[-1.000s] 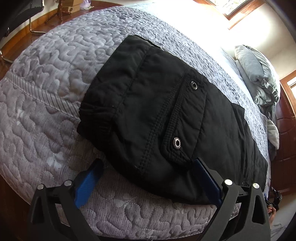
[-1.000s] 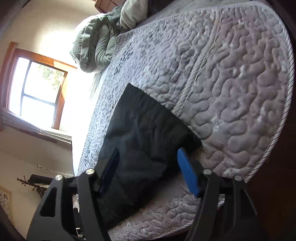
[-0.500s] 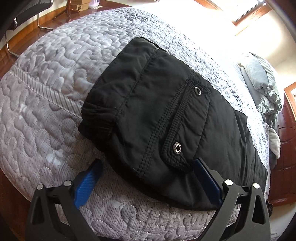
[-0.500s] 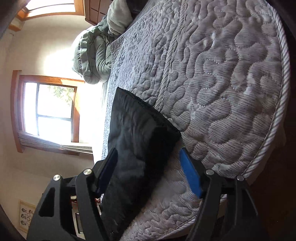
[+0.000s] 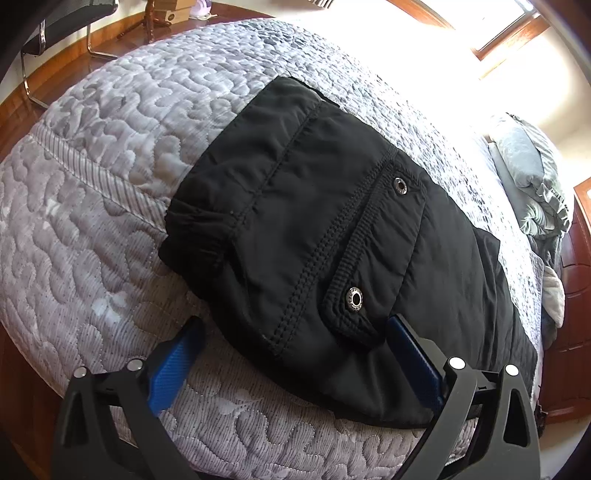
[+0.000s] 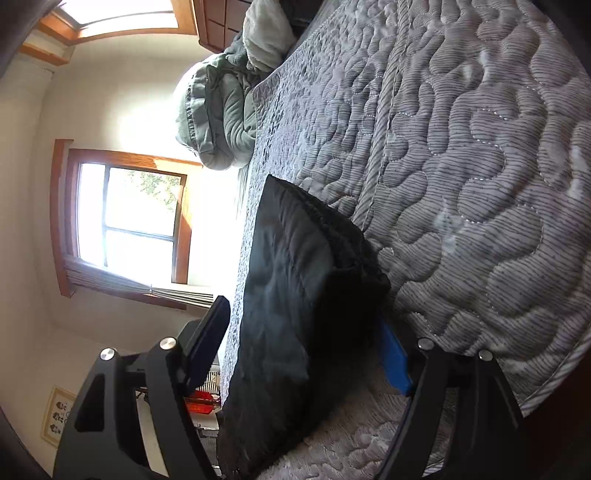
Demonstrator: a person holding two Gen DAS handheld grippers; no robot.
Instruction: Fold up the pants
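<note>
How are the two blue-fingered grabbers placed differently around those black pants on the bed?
The left gripper is at the waist end of the pants, beside the snap pocket flap; the right gripper is at a plain end with no snaps in sight. The left one spans the bedspread and the pants' near edge; the right one straddles the pants. Both stand open, gripping nothing.

Grey quilted bedspread; green bedding heap at bed's far end; wood-framed window; chair
</note>
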